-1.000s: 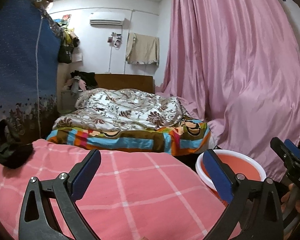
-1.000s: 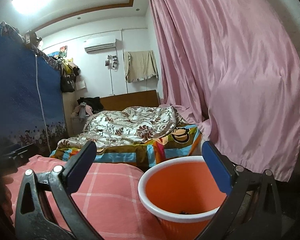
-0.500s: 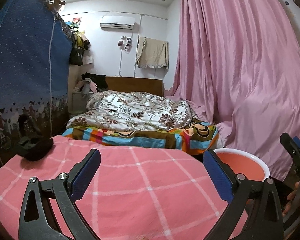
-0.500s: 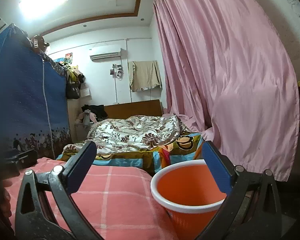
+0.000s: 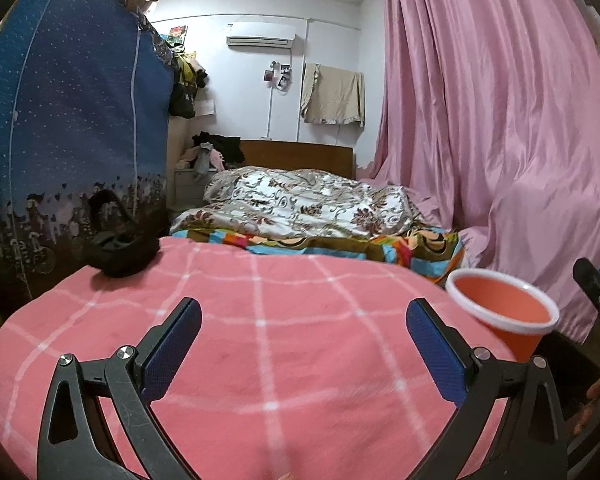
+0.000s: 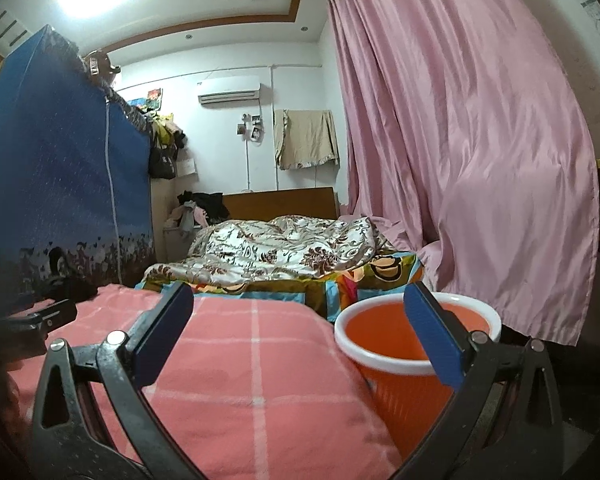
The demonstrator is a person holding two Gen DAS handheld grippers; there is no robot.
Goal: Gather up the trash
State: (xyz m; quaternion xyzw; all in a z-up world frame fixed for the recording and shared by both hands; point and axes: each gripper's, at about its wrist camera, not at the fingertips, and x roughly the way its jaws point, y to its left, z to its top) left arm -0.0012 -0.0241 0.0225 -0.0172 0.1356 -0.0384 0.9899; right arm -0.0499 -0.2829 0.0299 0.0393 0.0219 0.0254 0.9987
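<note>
An orange trash bin with a white rim (image 5: 504, 316) stands at the right edge of a pink checked blanket (image 5: 260, 340); it also shows in the right wrist view (image 6: 384, 344). My left gripper (image 5: 302, 340) is open and empty above the blanket. My right gripper (image 6: 296, 328) is open and empty, its right finger in front of the bin. No trash item is visible in either view. A black bag (image 5: 120, 252) lies on the blanket's far left corner.
A bed with a floral quilt (image 5: 304, 208) lies behind the blanket. A blue fabric wardrobe (image 5: 72, 128) stands on the left. A pink curtain (image 5: 500, 140) hangs on the right, behind the bin.
Both grippers have stayed open and pulled back and to the left. The bin now sits farther right and smaller in the left view, and the black bag has come further into view.
</note>
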